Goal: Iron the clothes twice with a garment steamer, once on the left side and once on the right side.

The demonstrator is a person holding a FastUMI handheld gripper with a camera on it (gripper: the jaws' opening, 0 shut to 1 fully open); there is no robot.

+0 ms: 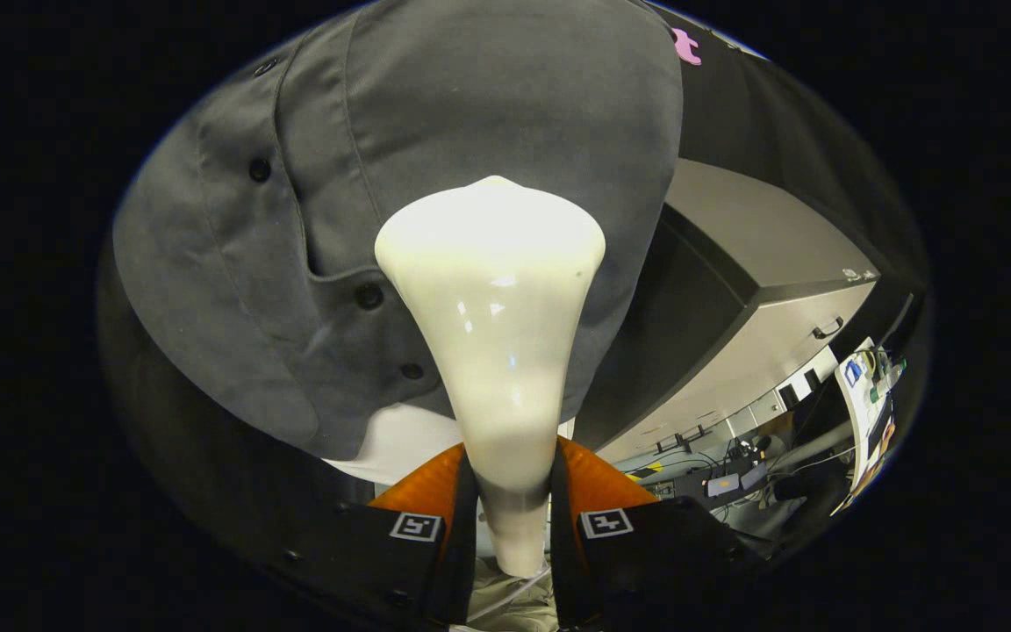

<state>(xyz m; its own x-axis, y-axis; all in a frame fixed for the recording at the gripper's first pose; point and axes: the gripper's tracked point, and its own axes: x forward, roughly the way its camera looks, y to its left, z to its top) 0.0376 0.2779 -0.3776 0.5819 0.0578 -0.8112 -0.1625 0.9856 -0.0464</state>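
Observation:
A cream-white garment steamer [495, 333] stands up between my two fingers, its narrow handle clamped by both and its wide head flaring out ahead. My gripper [512, 491] is shut on that handle. The steamer head rests against a dark grey buttoned shirt [435, 149] that hangs just beyond the fingers. The head sits to the right of the shirt's button placket [312, 228], over the lower part of the cloth. A white garment edge [400, 439] shows below the shirt's hem, left of the handle.
Right of the shirt stands a grey cabinet [760, 290] with a drawer handle. Past it, low on the right, lie cables and devices [725, 478] on the floor and a cluttered white stand [865, 395].

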